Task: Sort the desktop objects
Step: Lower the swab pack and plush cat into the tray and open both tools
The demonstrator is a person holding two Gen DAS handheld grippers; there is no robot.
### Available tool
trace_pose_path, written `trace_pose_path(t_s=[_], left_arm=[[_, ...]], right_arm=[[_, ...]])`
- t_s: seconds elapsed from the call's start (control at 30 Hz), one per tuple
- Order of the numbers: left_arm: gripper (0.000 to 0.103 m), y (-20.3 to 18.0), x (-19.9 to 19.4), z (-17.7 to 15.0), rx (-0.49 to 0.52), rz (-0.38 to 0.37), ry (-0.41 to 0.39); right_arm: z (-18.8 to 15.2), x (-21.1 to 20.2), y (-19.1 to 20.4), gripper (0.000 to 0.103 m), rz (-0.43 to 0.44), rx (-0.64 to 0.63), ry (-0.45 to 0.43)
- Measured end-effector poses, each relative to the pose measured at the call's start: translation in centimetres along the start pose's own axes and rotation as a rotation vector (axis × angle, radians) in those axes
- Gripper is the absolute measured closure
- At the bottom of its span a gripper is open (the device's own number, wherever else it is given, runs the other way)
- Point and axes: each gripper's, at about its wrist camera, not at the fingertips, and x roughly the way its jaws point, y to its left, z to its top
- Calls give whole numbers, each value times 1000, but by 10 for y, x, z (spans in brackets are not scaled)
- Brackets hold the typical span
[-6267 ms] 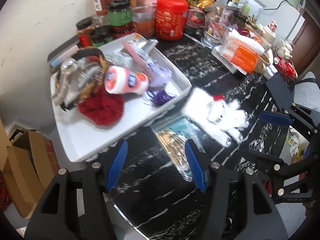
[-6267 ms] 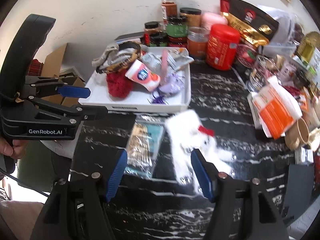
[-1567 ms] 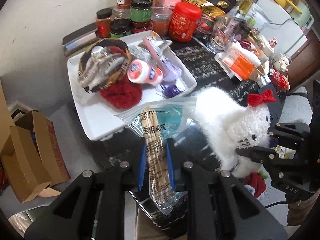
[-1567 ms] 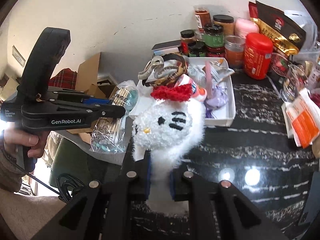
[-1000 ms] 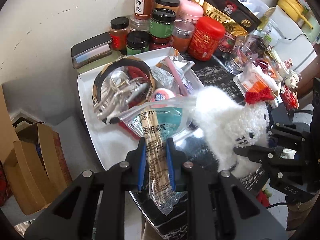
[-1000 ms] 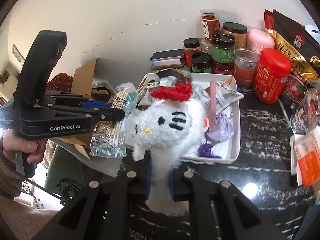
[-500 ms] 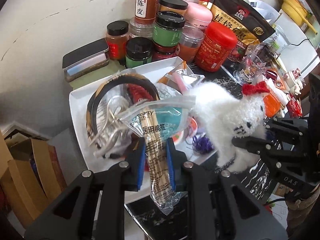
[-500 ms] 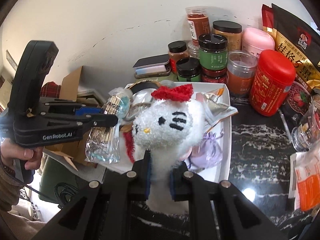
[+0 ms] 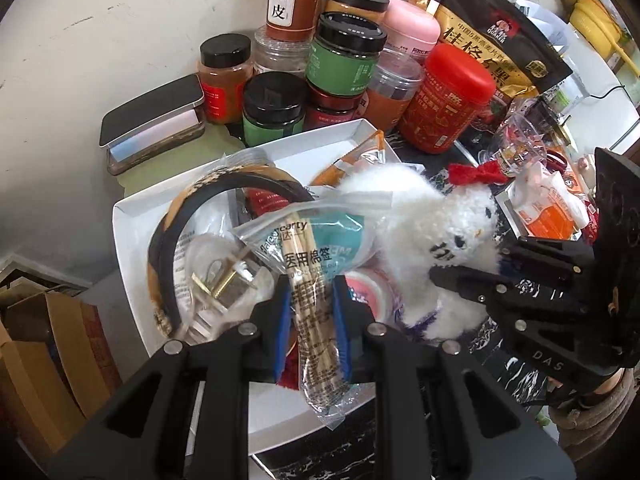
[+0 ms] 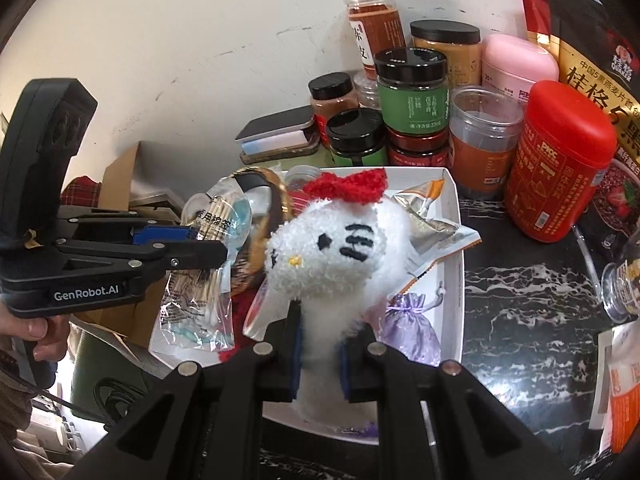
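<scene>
White tray (image 9: 132, 216) now beneath both loads, left jaws pinching swab bag (image 9: 310, 280), right jaws pinching plush cat (image 10: 332, 252).

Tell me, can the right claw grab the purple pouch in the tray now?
Probably not: the right claw is shut on the white plush cat, so it has no free grip for the purple pouch.
</scene>
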Motion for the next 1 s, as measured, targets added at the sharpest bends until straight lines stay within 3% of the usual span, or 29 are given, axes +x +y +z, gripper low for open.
trace_pose_path(t_s=[0.57, 0.8, 1.0], left_arm=[[83, 2, 22, 2, -16, 11, 22], [68, -6, 22, 0, 9, 74, 49], [55, -1, 17, -3, -41, 70, 32]], right_arm=[[4, 26, -6, 84, -68, -70, 69], [3, 9, -1, 49, -72, -68, 42], [-1, -2, -4, 47, -139, -50, 26]])
